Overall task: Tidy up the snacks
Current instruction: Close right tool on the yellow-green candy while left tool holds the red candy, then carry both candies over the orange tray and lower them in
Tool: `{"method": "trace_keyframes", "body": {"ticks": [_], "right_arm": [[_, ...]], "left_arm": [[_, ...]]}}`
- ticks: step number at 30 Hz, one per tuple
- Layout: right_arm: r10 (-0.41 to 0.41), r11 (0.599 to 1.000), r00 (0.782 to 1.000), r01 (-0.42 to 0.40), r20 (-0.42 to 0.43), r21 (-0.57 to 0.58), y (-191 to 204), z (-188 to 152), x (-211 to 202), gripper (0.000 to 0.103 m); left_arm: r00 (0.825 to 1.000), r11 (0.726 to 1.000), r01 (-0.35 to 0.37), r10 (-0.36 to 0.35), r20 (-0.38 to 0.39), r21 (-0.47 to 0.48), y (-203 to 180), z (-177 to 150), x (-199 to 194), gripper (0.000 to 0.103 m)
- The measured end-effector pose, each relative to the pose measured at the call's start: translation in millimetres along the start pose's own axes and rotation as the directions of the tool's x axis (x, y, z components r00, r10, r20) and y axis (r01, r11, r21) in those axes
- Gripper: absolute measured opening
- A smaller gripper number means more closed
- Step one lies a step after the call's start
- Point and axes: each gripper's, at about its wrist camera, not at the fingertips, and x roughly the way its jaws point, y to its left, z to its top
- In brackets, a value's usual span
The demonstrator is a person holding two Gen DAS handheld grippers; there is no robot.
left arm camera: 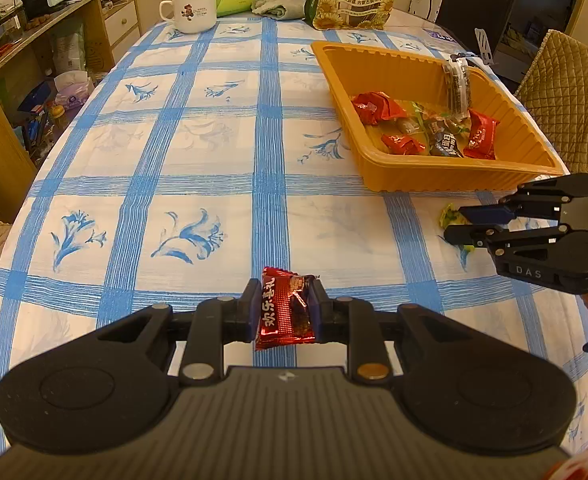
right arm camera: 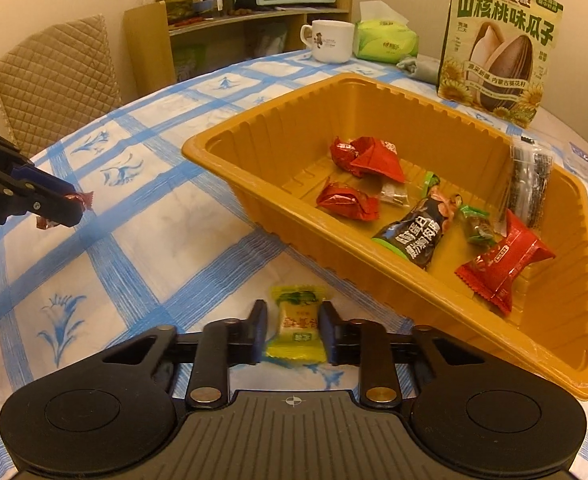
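Your left gripper (left arm camera: 285, 312) pinches the red snack packet (left arm camera: 285, 308), your right gripper (right arm camera: 292, 330) the yellow candy (right arm camera: 297, 328), both just outside the orange tray (right arm camera: 277, 112). Lift each clear of its rim before releasing inside.

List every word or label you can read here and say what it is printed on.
"山核桃味瓜子": sunflower seed bag.
"欢乐喜礼": red candy in the left claw.
"DAS": body of the right claw, seen from the left wrist.
Too small or blurred: the mug, the tissue pack, the yellow candy, and the snacks in the orange tray.
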Motion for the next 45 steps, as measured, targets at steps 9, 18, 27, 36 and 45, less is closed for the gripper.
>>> {"method": "trace_keyframes", "body": {"ticks": [9, 18, 27, 36, 45], "right_arm": [[0.001, 1.000, 0.999, 0.000, -0.035, 0.026, 10, -4, -7, 0.021], [0.006, 0.993, 1.000, -0.004, -0.018, 0.115, 14, -7, -35, 0.021], [0.001, 0.943, 0.998, -0.019, 0.055, 0.334, -1, -6, -93, 0.021], [-0.044, 0.873, 0.991, -0.024, 0.127, 0.487, -29, -2, -137, 0.021], [-0.105, 0.862, 0.979, 0.000, 0.177, 0.507, -51, 15, -150, 0.021]], "left_arm": [[1.000, 1.000, 0.008, -0.008, 0.011, 0.006, -3, -1, -6, 0.022], [0.998, 0.999, 0.035, -0.035, 0.048, 0.018, -10, 2, -23, 0.022], [0.991, 0.995, 0.084, -0.089, 0.099, 0.052, -27, 14, -43, 0.022], [0.977, 0.983, 0.138, -0.155, 0.144, 0.117, -53, 37, -51, 0.022], [0.965, 0.972, 0.167, -0.195, 0.174, 0.164, -70, 68, -45, 0.022]]}}
